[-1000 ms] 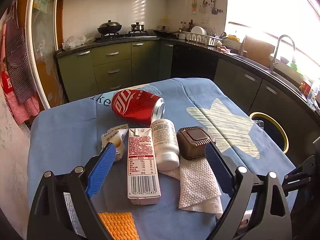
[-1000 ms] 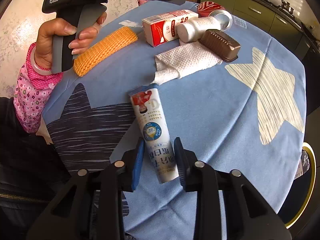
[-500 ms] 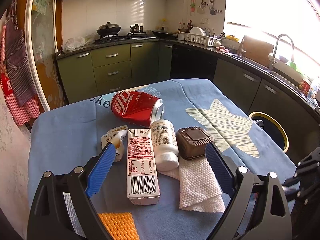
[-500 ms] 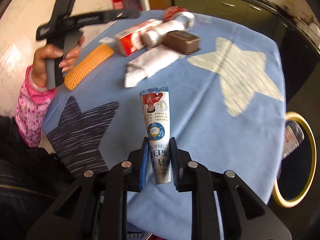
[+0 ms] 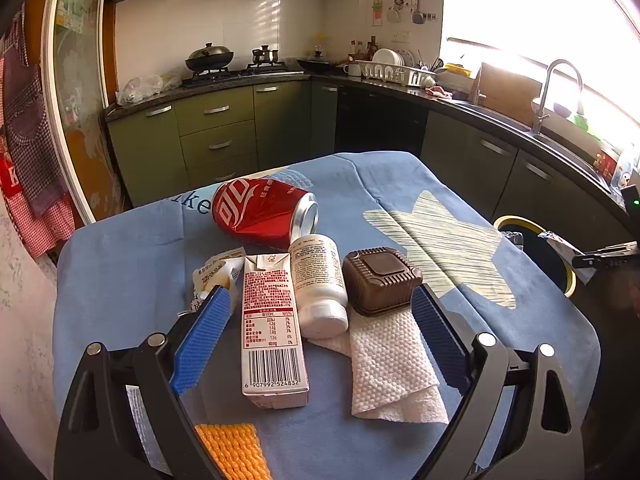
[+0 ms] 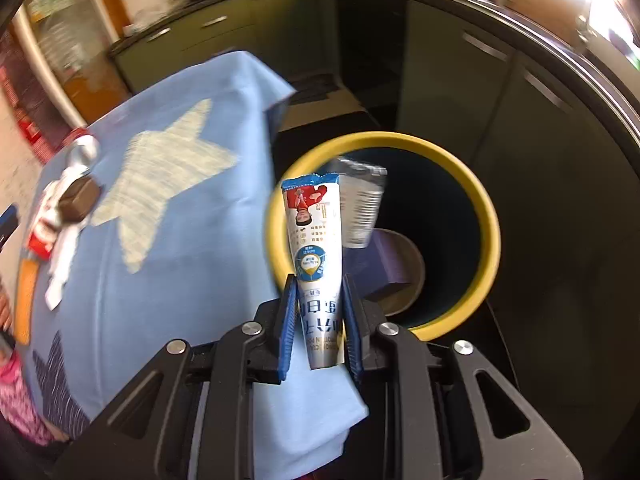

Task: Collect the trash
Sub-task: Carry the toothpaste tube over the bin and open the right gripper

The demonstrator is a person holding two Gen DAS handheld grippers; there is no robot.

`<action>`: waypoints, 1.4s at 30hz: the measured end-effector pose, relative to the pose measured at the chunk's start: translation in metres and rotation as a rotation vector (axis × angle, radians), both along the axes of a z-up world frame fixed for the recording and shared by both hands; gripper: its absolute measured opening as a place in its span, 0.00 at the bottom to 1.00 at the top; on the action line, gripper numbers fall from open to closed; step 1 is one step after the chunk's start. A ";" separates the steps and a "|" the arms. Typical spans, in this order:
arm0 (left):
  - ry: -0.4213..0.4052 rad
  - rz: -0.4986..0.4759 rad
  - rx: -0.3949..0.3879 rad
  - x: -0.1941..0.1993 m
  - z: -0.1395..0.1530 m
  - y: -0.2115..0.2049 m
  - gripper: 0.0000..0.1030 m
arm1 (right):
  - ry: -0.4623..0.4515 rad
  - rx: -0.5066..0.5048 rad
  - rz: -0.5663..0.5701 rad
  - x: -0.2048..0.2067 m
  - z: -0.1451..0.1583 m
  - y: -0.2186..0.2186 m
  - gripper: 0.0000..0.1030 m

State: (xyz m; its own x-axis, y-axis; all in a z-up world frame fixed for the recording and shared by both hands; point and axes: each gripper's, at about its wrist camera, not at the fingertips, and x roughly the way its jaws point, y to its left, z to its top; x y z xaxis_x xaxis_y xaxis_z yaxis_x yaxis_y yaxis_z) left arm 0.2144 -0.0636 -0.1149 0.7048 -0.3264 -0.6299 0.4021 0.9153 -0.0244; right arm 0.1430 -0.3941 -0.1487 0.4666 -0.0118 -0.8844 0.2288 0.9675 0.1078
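My right gripper point(image 6: 319, 320) is shut on a white and blue snack packet point(image 6: 316, 248) and holds it in the air beside the table edge, in front of the yellow-rimmed bin point(image 6: 486, 216). My left gripper point(image 5: 320, 328) is open above the table. Between its fingers lie a red and white carton point(image 5: 272, 328), a white bottle point(image 5: 320, 284), a brown plastic tub point(image 5: 380, 280) and a paper towel point(image 5: 392, 364). A red soda can point(image 5: 260, 216) lies behind them and a small wrapper point(image 5: 216, 276) is by the left finger.
An orange sponge point(image 5: 234, 452) lies at the near table edge. The bin point(image 5: 536, 252) stands on the floor right of the table with other wrappers point(image 6: 360, 208) inside. The blue star tablecloth point(image 5: 440, 240) covers the table. Kitchen cabinets ring the room.
My right gripper has lifted the packet off the table and swung it right, toward the bin. My left gripper has stayed open over the carton and bottle.
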 end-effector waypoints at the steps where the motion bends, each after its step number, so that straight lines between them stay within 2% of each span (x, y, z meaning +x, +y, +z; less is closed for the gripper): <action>1: 0.000 -0.001 0.001 0.000 0.000 -0.001 0.88 | 0.012 -0.004 -0.027 0.003 -0.004 -0.009 0.22; 5: 0.003 -0.005 0.005 0.000 -0.001 -0.002 0.88 | 0.029 -0.028 -0.123 0.018 -0.018 -0.038 0.24; 6: 0.002 -0.007 0.005 0.000 -0.002 -0.003 0.88 | 0.030 -0.030 -0.145 0.020 -0.021 -0.043 0.33; 7: 0.001 -0.007 0.005 0.000 -0.001 -0.003 0.88 | 0.027 -0.035 -0.176 0.024 -0.024 -0.050 0.46; 9: -0.002 -0.005 0.005 -0.001 -0.001 -0.002 0.88 | 0.008 -0.033 -0.222 0.026 -0.027 -0.058 0.54; 22: 0.031 0.030 0.011 0.007 -0.008 0.001 0.88 | -0.045 0.025 -0.156 0.010 -0.029 -0.021 0.57; 27: 0.077 0.081 0.011 0.015 -0.016 0.007 0.88 | -0.048 0.048 -0.147 0.006 -0.032 -0.016 0.58; 32: 0.151 0.122 -0.001 0.026 -0.028 0.018 0.70 | -0.045 0.056 -0.149 0.001 -0.032 -0.019 0.58; 36: 0.196 0.122 0.000 0.031 -0.037 0.020 0.61 | -0.046 0.061 -0.152 0.000 -0.033 -0.019 0.59; 41: 0.242 0.108 0.011 0.034 -0.047 0.017 0.42 | -0.044 0.066 -0.136 0.003 -0.034 -0.015 0.59; 42: 0.249 0.108 0.014 0.034 -0.049 0.017 0.41 | -0.044 0.068 -0.132 0.003 -0.034 -0.014 0.60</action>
State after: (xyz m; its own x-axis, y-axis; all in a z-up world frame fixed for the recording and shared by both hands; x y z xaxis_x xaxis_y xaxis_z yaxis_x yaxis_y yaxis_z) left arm 0.2486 -0.0468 -0.1635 0.5576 -0.2481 -0.7922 0.2853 0.9534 -0.0978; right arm 0.1465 -0.4078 -0.1825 0.5030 -0.0165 -0.8641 0.3469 0.9196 0.1843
